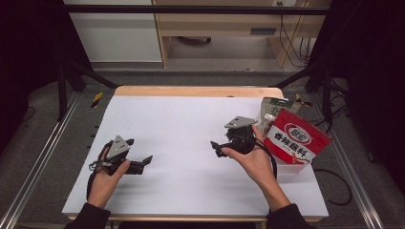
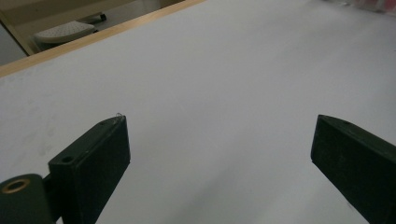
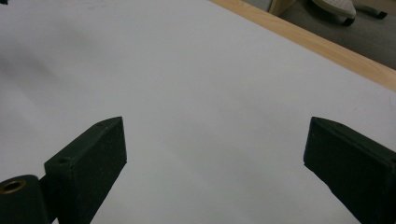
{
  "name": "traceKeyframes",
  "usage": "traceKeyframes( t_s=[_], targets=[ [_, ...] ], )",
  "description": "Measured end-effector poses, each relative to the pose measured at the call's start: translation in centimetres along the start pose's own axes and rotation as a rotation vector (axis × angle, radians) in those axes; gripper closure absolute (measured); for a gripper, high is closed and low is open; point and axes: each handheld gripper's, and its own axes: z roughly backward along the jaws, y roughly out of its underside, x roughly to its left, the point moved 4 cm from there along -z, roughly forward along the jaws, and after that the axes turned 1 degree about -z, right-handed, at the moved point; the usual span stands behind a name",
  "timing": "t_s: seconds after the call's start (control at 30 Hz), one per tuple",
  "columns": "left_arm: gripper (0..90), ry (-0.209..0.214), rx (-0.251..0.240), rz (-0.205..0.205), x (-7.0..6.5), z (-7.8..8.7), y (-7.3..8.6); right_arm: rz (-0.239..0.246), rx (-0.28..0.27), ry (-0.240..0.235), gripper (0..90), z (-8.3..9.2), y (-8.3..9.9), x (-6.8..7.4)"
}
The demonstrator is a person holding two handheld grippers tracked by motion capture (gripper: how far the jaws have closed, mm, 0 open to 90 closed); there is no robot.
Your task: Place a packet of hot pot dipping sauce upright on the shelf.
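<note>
My left gripper: jaws spread, empty, near left.
My right gripper: jaws spread, empty.
Red bag: far right, seen from the high view.

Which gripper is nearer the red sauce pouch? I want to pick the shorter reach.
Right. The right gripper sits just left of the red sauce pouch, with the holding hand almost against it. The left gripper is far across the table, near its left edge.
</note>
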Motion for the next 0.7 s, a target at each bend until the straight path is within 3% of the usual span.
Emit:
traceKeyframes(
  t_s=[0.7],
  targets=[
    [4.5, 0.008, 0.019, -0.003, 0.0, -0.2, 0.2, -0.038, 0.046, -0.008, 7.2, -1.4, 4.4, 0.2]
  ],
)
